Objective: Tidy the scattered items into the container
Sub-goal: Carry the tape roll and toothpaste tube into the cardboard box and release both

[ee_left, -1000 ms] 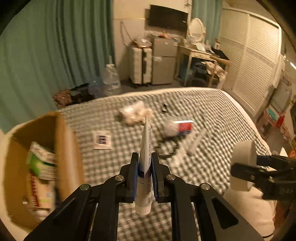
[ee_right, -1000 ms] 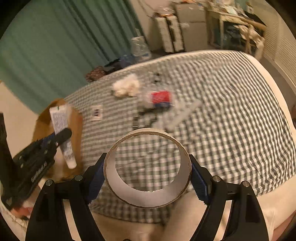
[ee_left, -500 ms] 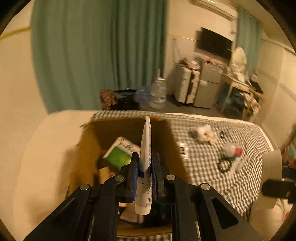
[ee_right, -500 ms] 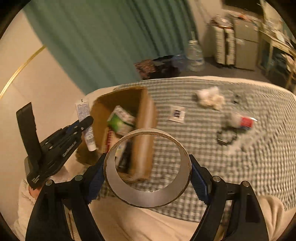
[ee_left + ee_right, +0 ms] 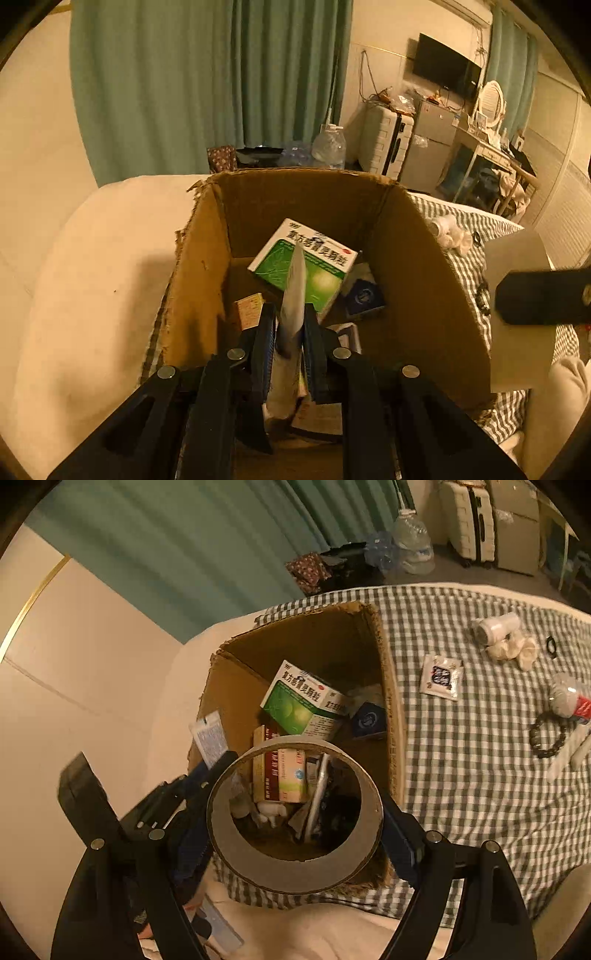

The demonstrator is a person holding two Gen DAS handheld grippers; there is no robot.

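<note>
Both grippers over the cardboard box [image 5: 207,266]!
Left gripper [image 5: 290,332] pinches a tube [image 5: 293,291]; right gripper [image 5: 295,834] clamps a tape roll [image 5: 295,871] above the green medicine box [image 5: 295,705].

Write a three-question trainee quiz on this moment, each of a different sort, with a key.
1. True or false: the left gripper holds a tube above the box.
2. Multiple choice: the right gripper grips (a) a bracelet, (b) a tape roll, (c) a sachet.
3. Fill in: the bracelet lies on the checked ____.

Key: 1 true; 2 b; 3 blanket.
</note>
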